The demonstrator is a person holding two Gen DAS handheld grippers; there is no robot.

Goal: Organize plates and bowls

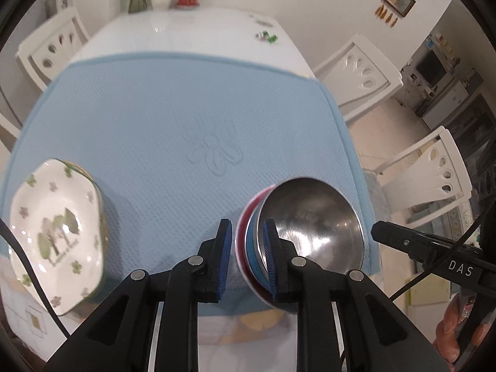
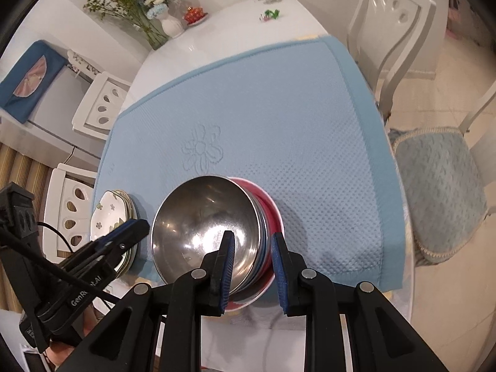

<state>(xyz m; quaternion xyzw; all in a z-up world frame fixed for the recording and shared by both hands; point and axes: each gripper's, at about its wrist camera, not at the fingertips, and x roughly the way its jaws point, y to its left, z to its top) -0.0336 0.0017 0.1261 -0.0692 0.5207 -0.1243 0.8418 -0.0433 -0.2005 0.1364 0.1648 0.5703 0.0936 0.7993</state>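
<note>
At my nine o'clock the floral plates (image 1: 57,235) sit stacked on the blue mat (image 1: 192,117), well clear of my left gripper (image 1: 246,257), whose jaws are spread with the right finger inside the steel bowl (image 1: 313,226) and the other outside the nested stack. At three o'clock my right gripper (image 2: 252,266) also straddles that stack's rim over the red bowl (image 2: 272,207), jaws spread, not yet pinching. I judge the stack finished; I'd draw both grippers straight back, without snagging the rims.
</note>
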